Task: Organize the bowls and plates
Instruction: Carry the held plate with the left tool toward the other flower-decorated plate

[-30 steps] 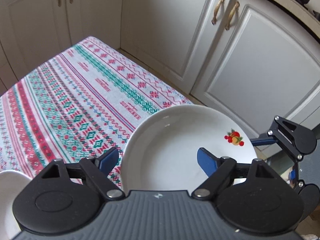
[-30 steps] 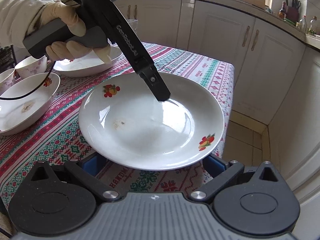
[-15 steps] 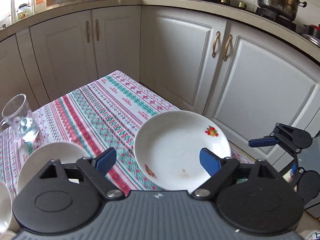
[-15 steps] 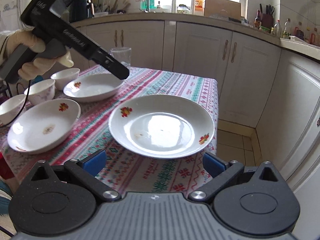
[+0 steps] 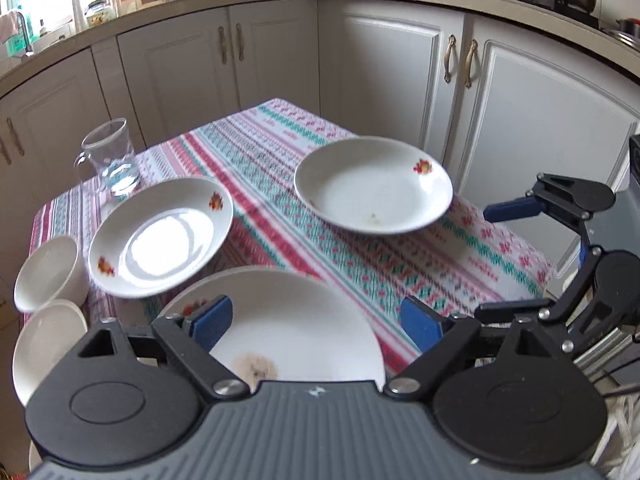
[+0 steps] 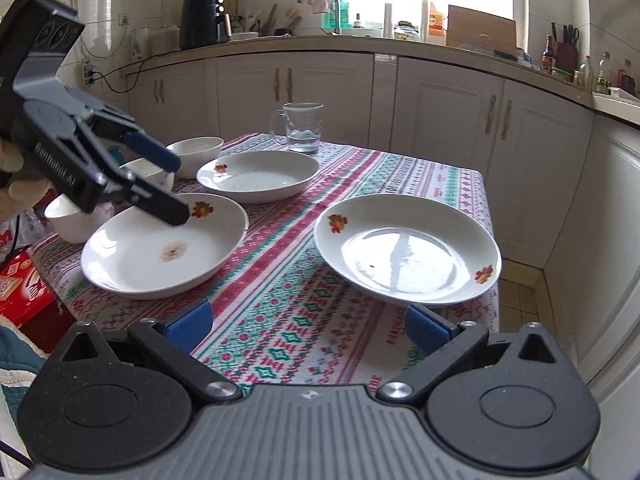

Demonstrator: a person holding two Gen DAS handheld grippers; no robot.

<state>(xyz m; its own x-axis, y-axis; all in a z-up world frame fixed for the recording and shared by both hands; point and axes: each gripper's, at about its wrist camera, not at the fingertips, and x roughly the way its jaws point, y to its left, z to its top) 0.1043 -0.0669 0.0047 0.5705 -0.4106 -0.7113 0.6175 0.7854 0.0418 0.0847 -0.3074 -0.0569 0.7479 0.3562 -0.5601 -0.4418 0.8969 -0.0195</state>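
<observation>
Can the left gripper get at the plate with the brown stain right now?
Probably yes. The left gripper is open and hovers over the stained plate's rim, one finger just above its inner edge. Nothing lies between them; the small bowls sit behind.

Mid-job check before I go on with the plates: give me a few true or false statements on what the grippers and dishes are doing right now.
1. The left gripper is open above the stained plate. True.
2. The right gripper is shut on the plate at the table corner. False: it is open and holds nothing; that plate lies on the tablecloth ahead of it.
3. The three plates are stacked. False: the stained plate, the corner plate and the far plate lie apart.
4. The glass mug stands upright beyond the far plate. True.
5. The white bowls sit at the end of the table away from the corner plate. True.
</observation>
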